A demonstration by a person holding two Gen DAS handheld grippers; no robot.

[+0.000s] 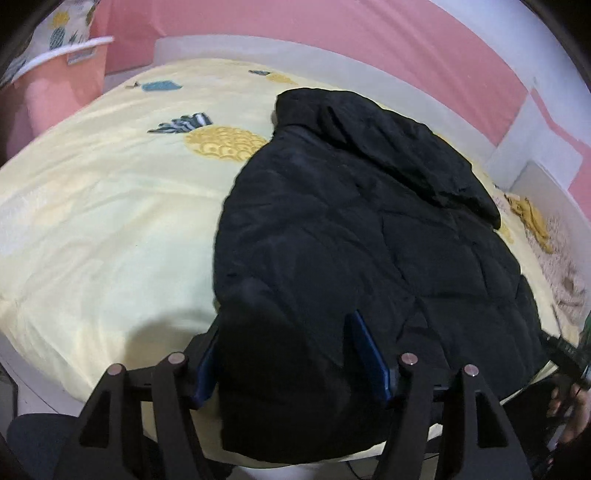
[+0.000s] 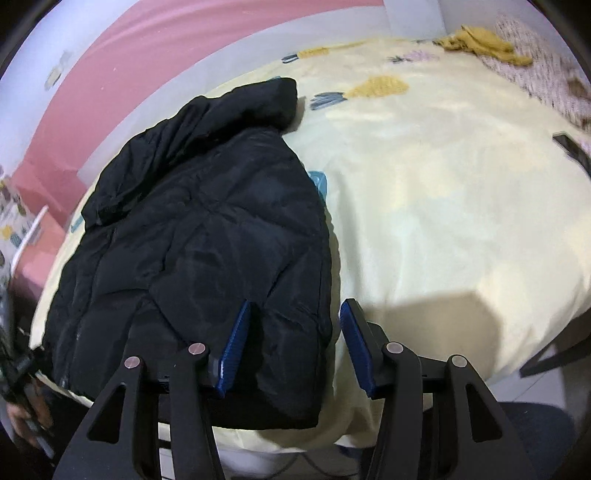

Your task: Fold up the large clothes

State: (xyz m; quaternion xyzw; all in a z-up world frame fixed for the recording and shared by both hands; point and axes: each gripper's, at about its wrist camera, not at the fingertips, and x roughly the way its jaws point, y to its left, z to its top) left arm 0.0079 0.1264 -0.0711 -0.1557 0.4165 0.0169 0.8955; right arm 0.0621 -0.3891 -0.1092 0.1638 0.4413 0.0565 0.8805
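A black puffer jacket (image 1: 362, 229) lies on a pale yellow pineapple-print bed cover (image 1: 103, 221), hood at the far end, hem at the near edge. My left gripper (image 1: 284, 332) is open, its blue pads straddling the jacket's near left hem corner. In the right wrist view the jacket (image 2: 207, 236) fills the left half of the cover (image 2: 443, 206). My right gripper (image 2: 295, 314) is open, its pads on either side of the jacket's near right hem corner, not pinching it.
A pink and white wall (image 1: 332, 33) runs behind the bed. A pink tub (image 1: 70, 77) stands at the far left. A mustard cloth (image 2: 480, 44) and a knitted blanket (image 2: 546, 81) lie at the bed's far right. A dark flat object (image 2: 572, 147) rests near them.
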